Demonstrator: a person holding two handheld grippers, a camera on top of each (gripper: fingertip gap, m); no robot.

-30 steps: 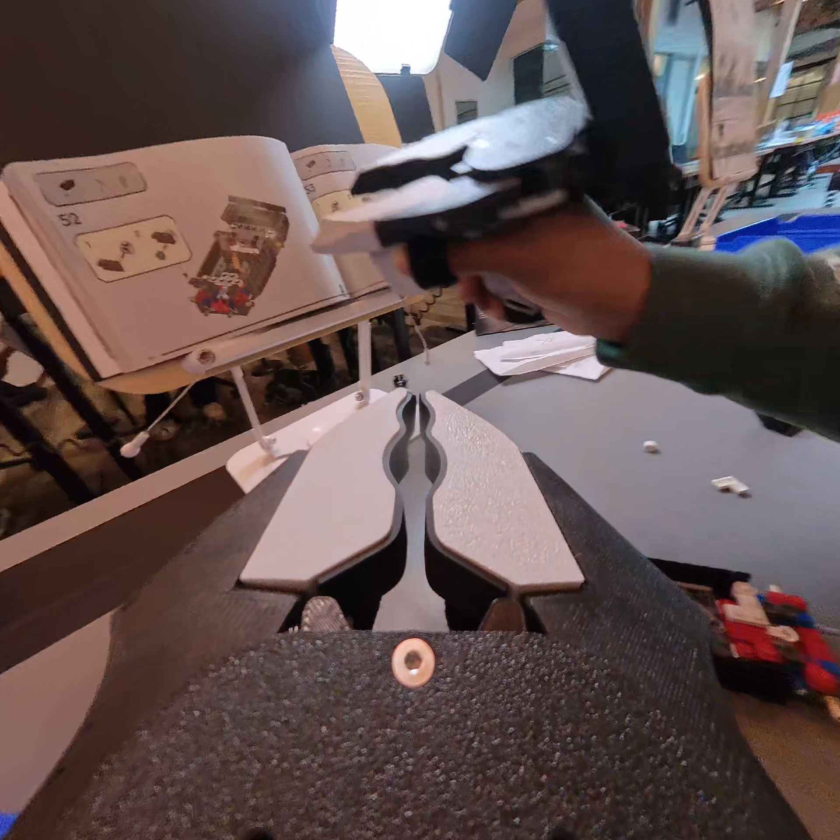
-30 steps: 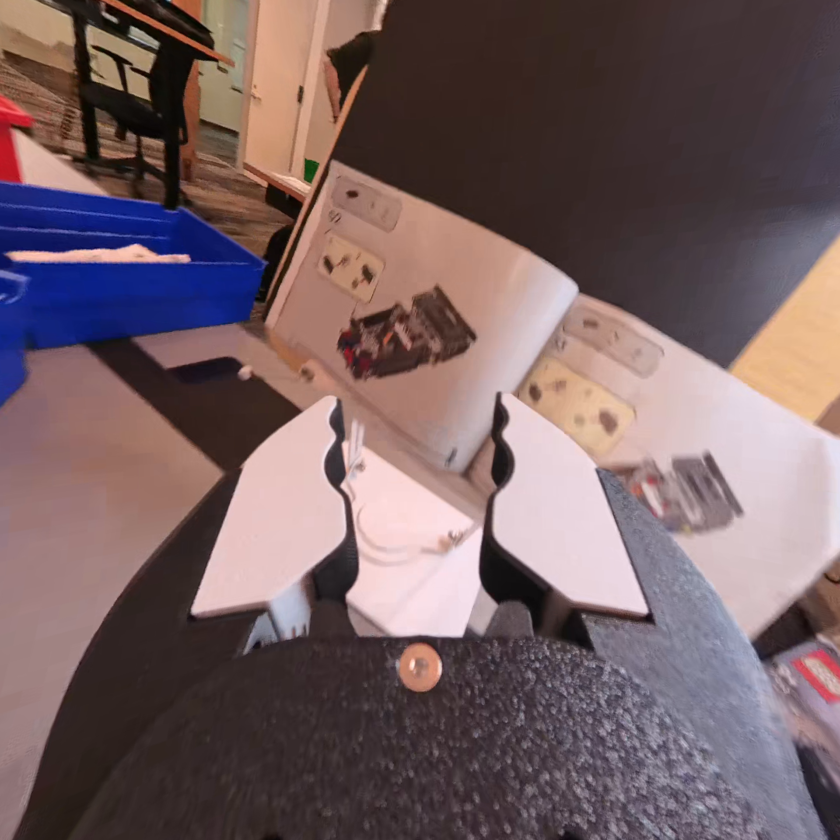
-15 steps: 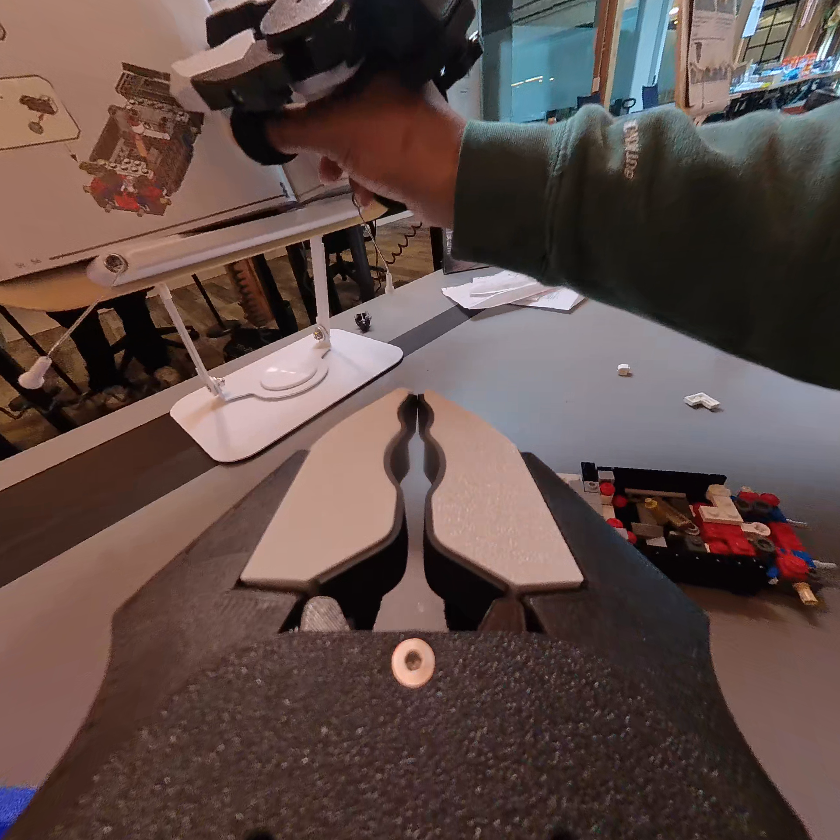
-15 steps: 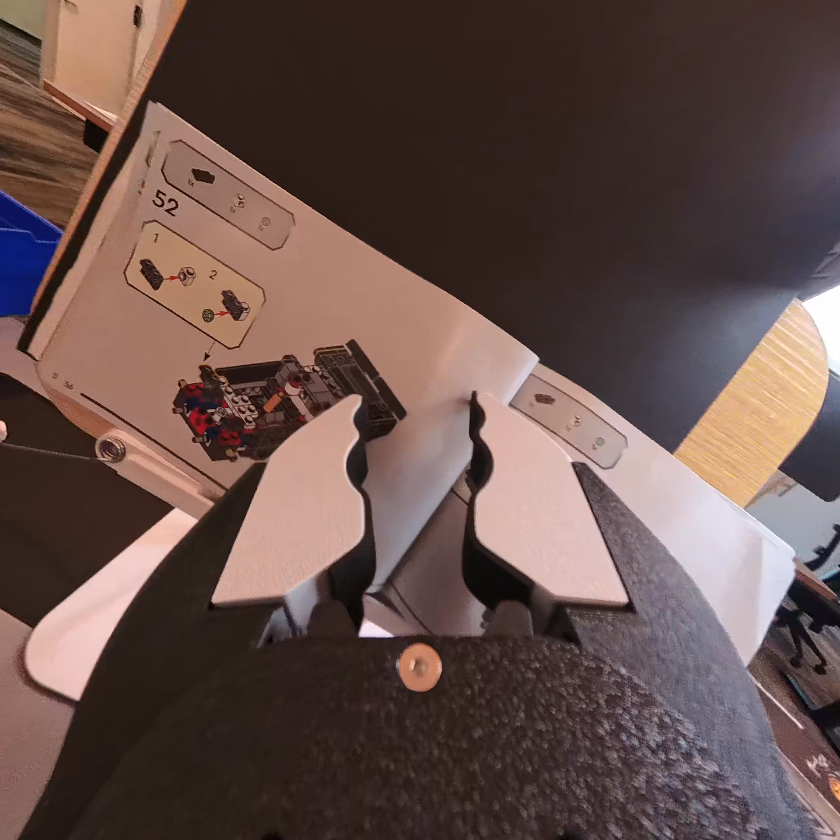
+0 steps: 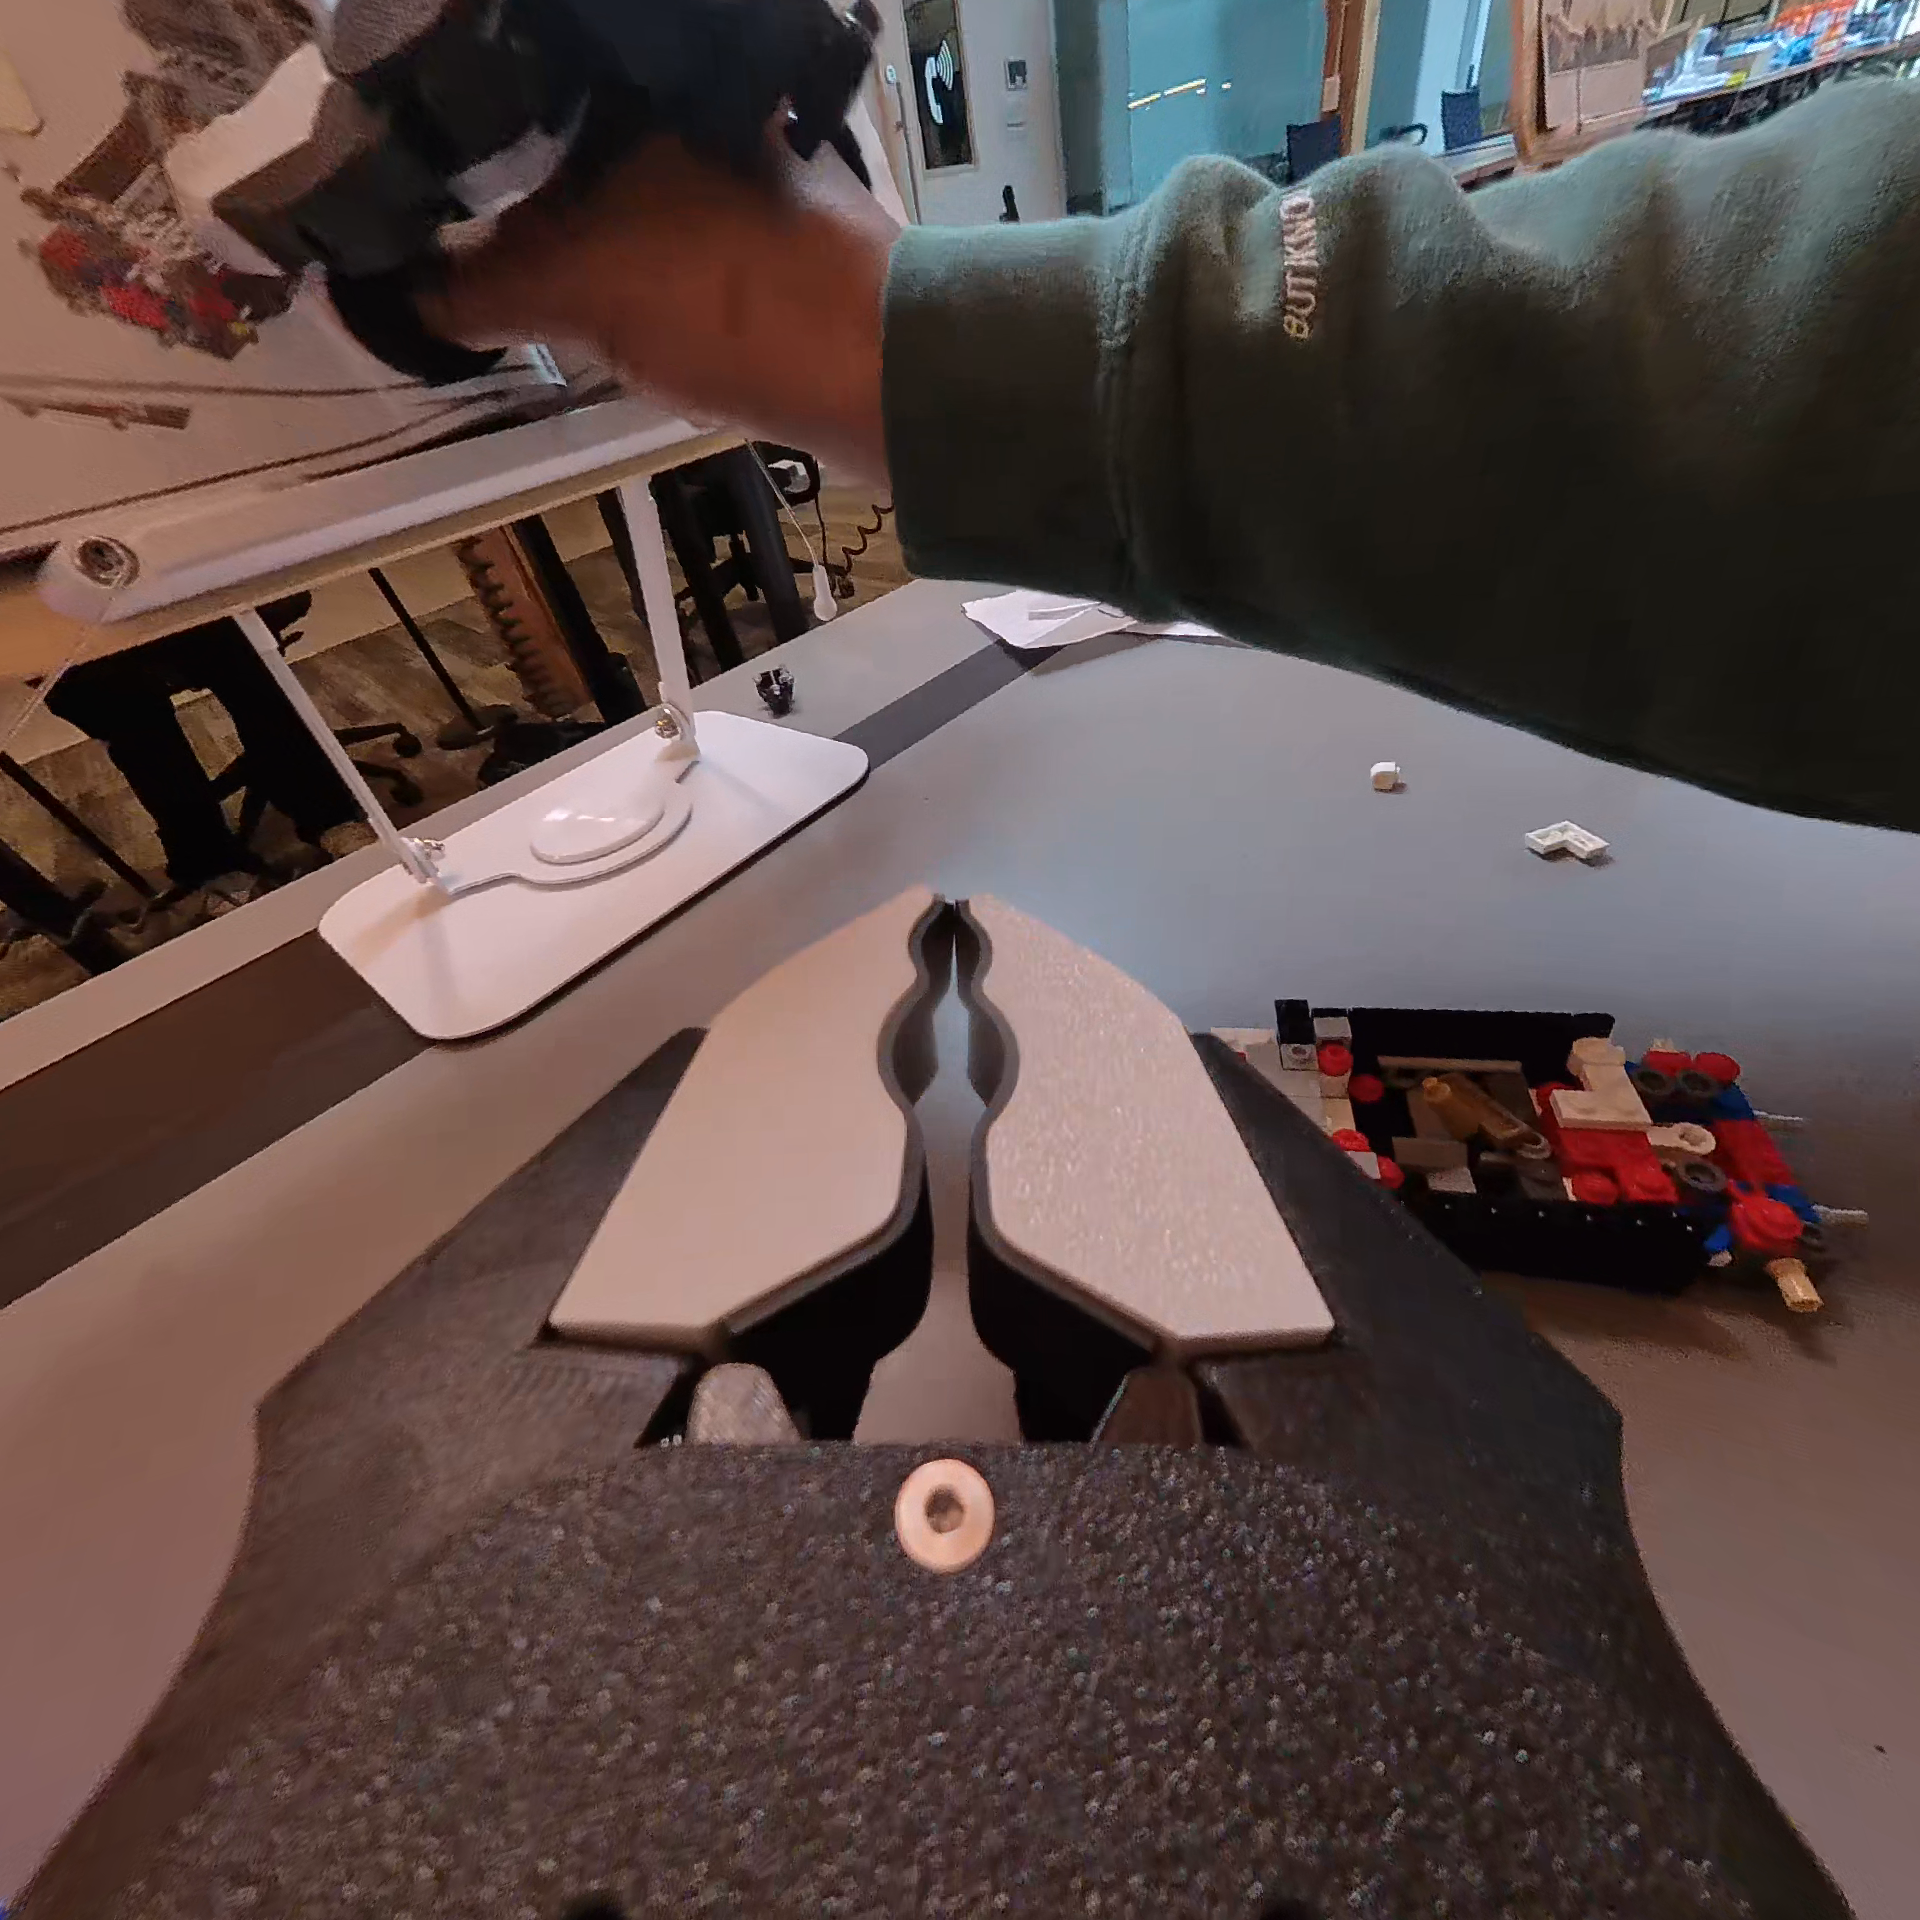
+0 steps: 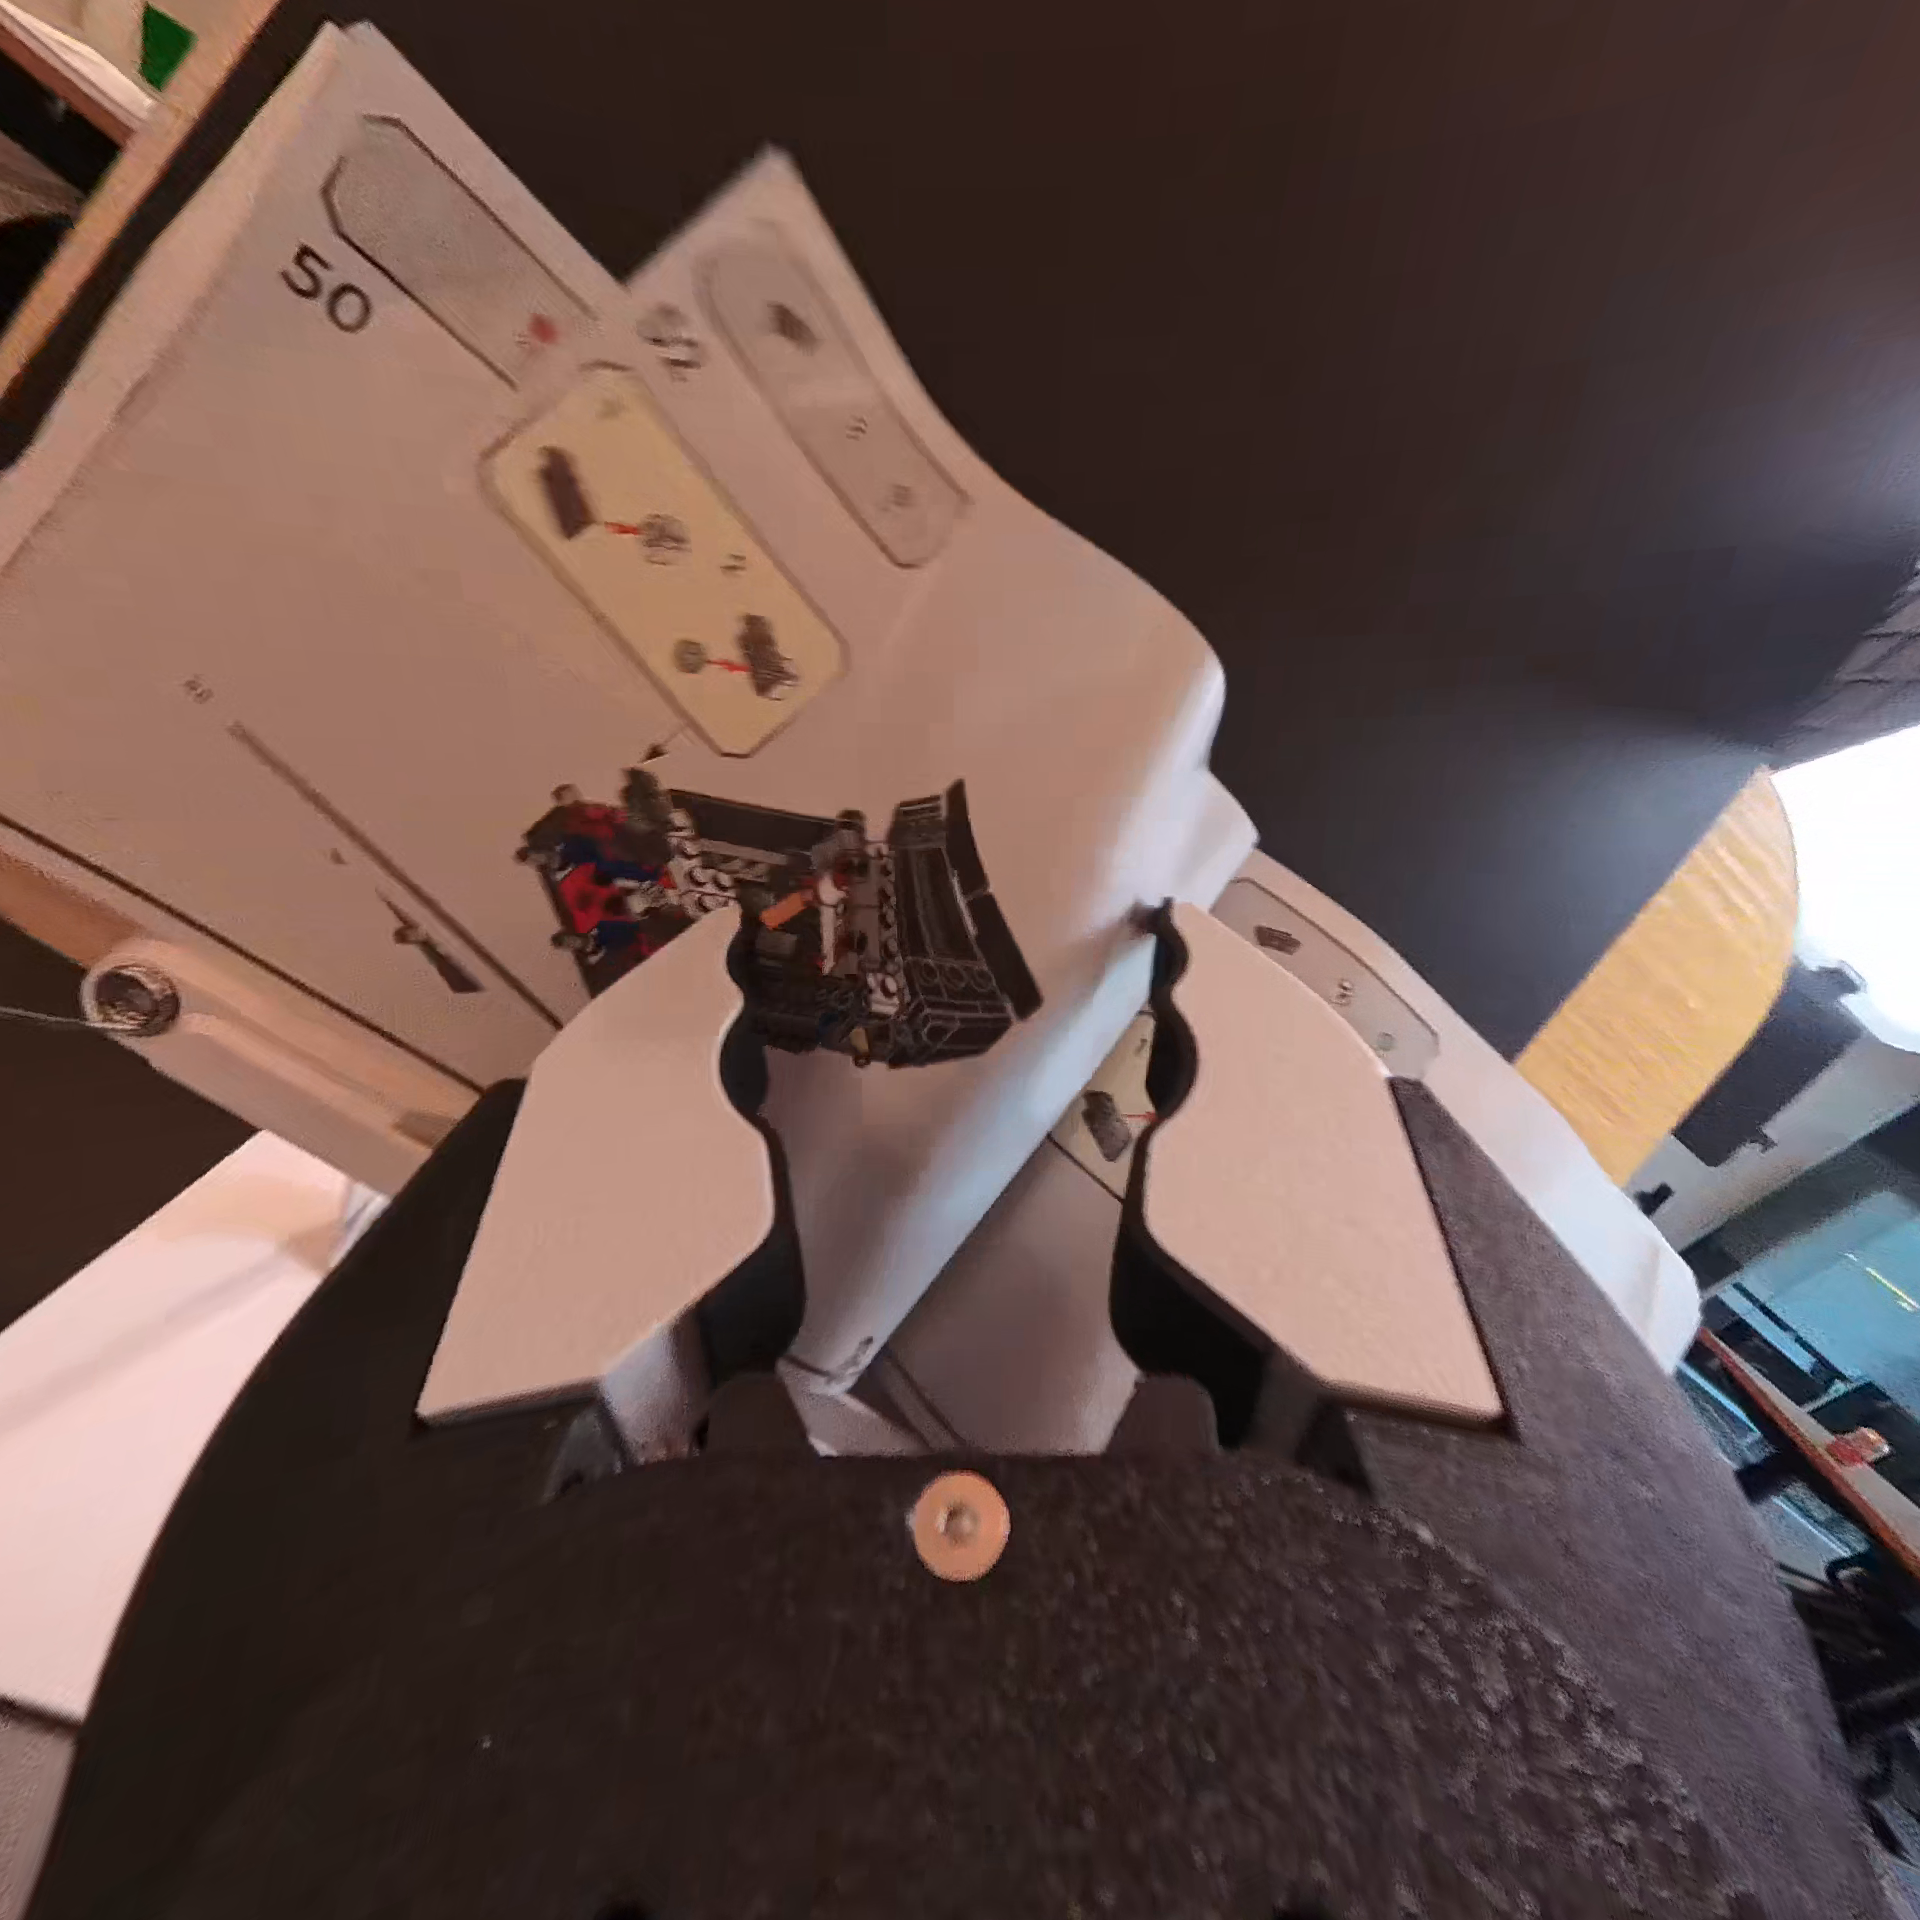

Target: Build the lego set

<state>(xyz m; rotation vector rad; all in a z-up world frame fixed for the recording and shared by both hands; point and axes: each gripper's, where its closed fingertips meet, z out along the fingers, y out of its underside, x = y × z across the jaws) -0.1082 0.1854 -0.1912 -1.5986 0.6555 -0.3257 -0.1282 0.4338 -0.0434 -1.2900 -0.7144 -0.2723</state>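
The partly built lego model (image 5: 1507, 1132), black with red, blue and white pieces, lies on the grey table (image 5: 1143, 831) to the right of my left gripper (image 5: 954, 914). That gripper is shut and empty, above the table. The instruction booklet (image 6: 312, 623) stands open on a white stand (image 5: 592, 914). My right gripper (image 6: 945, 935) is open at the booklet, with a lifted, curling page (image 6: 987, 727) between its fingers. In the left wrist view the right gripper (image 5: 416, 156) is held by a hand in a green sleeve (image 5: 1403, 416) at the booklet (image 5: 156, 312), blurred.
Two small white loose pieces (image 5: 1385, 775) (image 5: 1567, 840) lie on the table beyond the model. A small black piece (image 5: 774, 688) sits near the far edge by the stand. White papers (image 5: 1049, 613) lie at the back. Chair legs and floor show past the table edge. About 30 cm separates my left fingertips from my right.
My right gripper has moved up to the booklet and opened wider; a page has lifted and another spread shows. My left gripper has tilted down, bringing the lego model into view.
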